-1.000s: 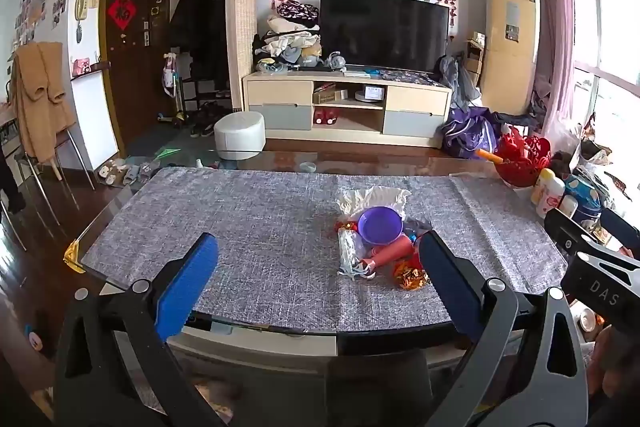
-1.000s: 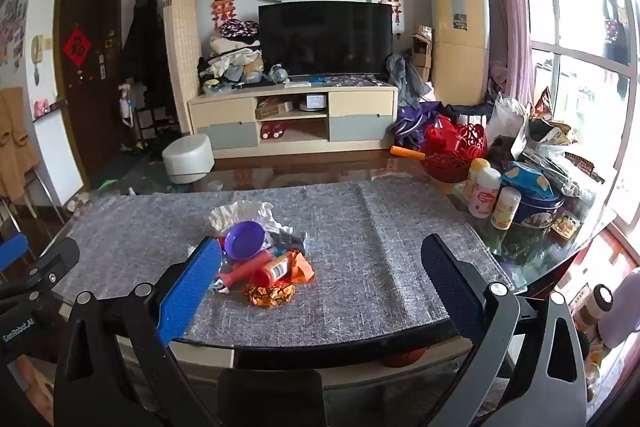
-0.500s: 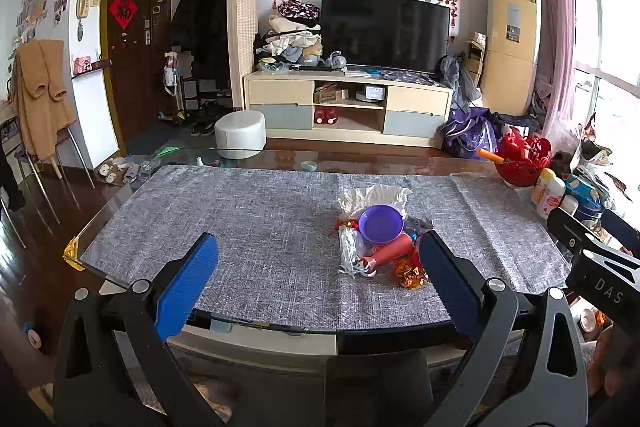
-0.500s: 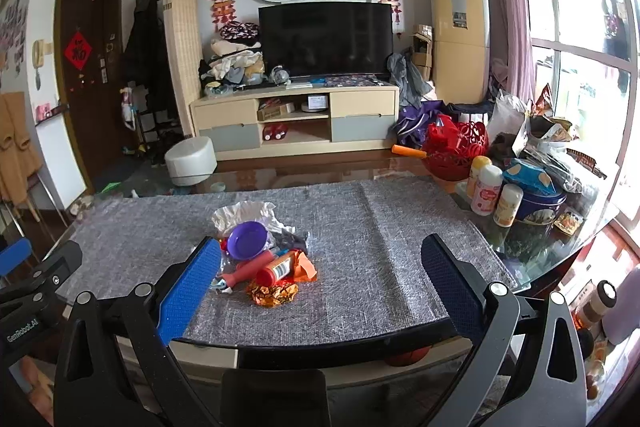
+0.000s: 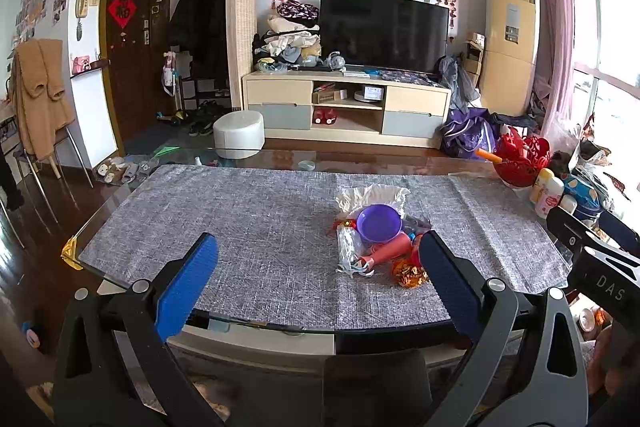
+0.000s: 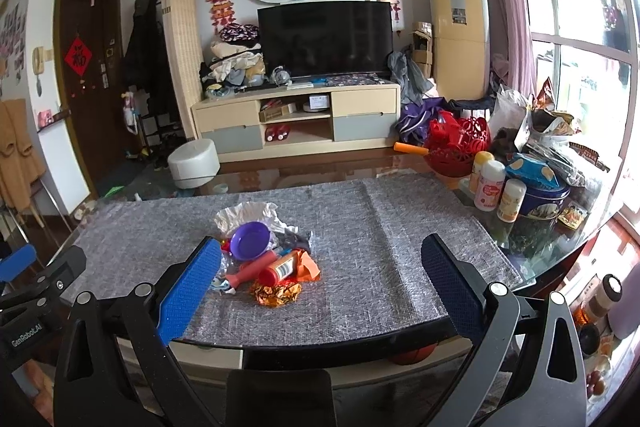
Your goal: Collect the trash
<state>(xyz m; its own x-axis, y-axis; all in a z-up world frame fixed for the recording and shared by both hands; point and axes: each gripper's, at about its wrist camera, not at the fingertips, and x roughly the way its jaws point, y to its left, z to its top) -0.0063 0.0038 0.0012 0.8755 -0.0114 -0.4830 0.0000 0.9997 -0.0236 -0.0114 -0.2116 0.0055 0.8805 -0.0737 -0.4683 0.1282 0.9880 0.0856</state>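
Observation:
A small heap of trash lies on the grey table mat [image 5: 248, 227]: a purple bowl [image 5: 379, 223], crumpled white paper [image 5: 372, 194], a pink tube [image 5: 388, 251], a clear wrapper [image 5: 349, 255] and an orange foil wrapper [image 5: 409, 273]. In the right wrist view I see the same bowl [image 6: 251, 240], a red bottle [image 6: 279, 268] and the foil wrapper [image 6: 276, 294]. My left gripper [image 5: 318, 281] is open and empty, near the table's front edge, the heap by its right finger. My right gripper [image 6: 320, 283] is open and empty, the heap by its left finger.
Bottles [image 6: 489, 185], a blue tin [image 6: 544, 199], bags and a red basket [image 6: 460, 143] crowd the table's right end. A white stool [image 5: 239, 129] and a TV cabinet [image 5: 346, 107] stand beyond the table. A dark chair back [image 6: 280, 397] is below the table's front edge.
Both grippers have crept slightly forward and up toward the table. Both stay open and the trash has not moved.

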